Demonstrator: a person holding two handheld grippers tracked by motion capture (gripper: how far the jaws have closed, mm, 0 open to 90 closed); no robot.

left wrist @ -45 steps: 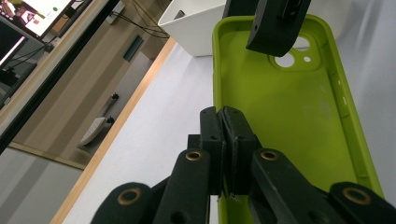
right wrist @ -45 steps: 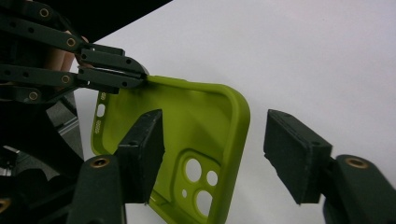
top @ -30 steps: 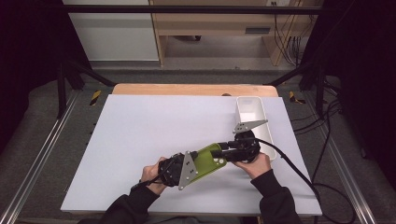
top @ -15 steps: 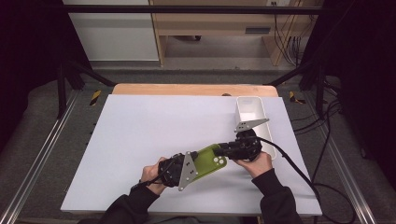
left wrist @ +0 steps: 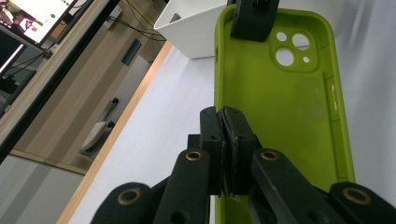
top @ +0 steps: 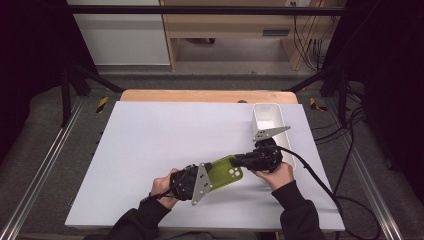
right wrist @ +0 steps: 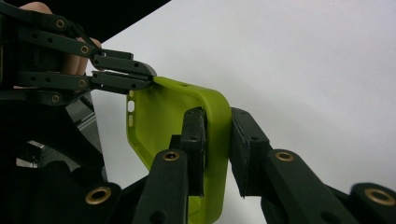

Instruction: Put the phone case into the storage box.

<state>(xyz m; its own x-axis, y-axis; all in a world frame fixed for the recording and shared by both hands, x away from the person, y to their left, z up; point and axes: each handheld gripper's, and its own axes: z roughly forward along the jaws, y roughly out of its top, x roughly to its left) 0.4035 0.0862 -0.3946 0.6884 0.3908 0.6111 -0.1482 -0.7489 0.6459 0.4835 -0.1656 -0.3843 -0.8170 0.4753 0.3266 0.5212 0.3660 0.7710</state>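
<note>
Grippers: two, left gripper (top: 212, 175), right gripper (top: 239, 161) | phone case (top: 226, 172): one | bin (top: 269, 116): one

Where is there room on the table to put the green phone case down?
Lots of bare table lies left of the white bin and ahead of the left gripper. The near-left corner is free too. It is crowded at the near right, where the right gripper and the case sit beside the bin.
</note>
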